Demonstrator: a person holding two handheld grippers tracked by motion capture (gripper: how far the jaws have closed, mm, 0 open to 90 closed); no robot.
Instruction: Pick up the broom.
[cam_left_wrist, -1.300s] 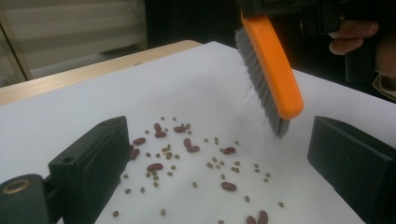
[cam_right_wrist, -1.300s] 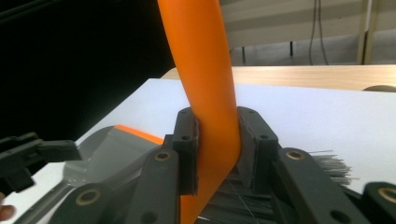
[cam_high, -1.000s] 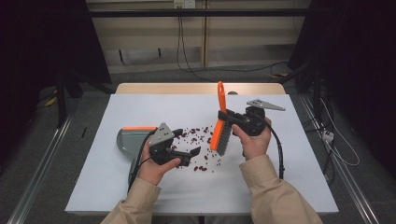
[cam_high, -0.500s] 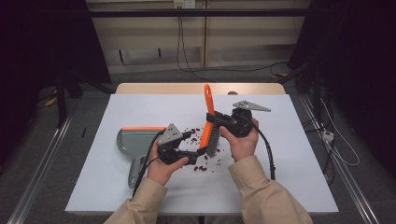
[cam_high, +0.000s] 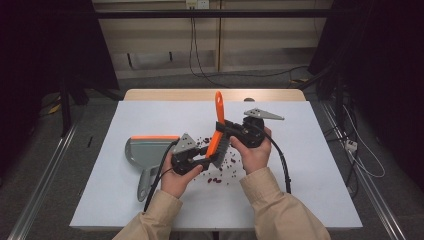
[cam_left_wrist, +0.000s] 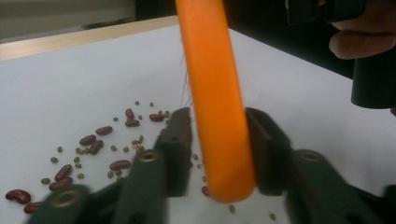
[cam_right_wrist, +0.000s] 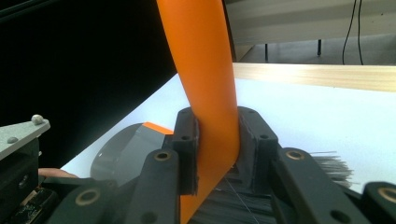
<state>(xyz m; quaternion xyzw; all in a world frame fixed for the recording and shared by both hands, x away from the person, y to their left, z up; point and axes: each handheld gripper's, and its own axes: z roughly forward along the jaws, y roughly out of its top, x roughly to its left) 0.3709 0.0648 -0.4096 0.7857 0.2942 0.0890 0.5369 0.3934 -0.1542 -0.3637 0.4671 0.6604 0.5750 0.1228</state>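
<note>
— What is the setting looking like?

— A white table top (cam_high: 310, 165) with a wooden far edge is standing in a dim room, with cables hanging down the wall behind it.

— And the thing being worked with?

— An orange hand brush (cam_high: 217, 131) is standing near the middle of the table, handle pointing up and away from the person, dark bristles down among the spilled beans. In the right gripper view (cam_right_wrist: 205, 79) the handle is rising between that gripper's two black pads, which are pressing on it from both sides, with bristles showing below.

— So the right gripper (cam_high: 226, 131) is clamping it?

— Yes, it is gripping the handle just above the bristle block. The left gripper (cam_high: 209, 162) is lower down; its jaws have just been closing, and in the left gripper view the orange end of the brush (cam_left_wrist: 217, 112) is sitting between them. The right pad is lying against it; at the left pad I cannot tell whether a thin gap is remaining.

— What is lying around it?

— Red kidney beans (cam_left_wrist: 103, 130) and small green beans (cam_left_wrist: 78, 159) are scattering over the table under and beside the brush, visible from above too (cam_high: 216, 179). A grey dustpan (cam_high: 142, 150) with an orange lip is lying flat to the left, near the left hand (cam_high: 176, 181) but apart from the brush. The right hand (cam_high: 254, 152) is holding its gripper just right of the brush.
</note>
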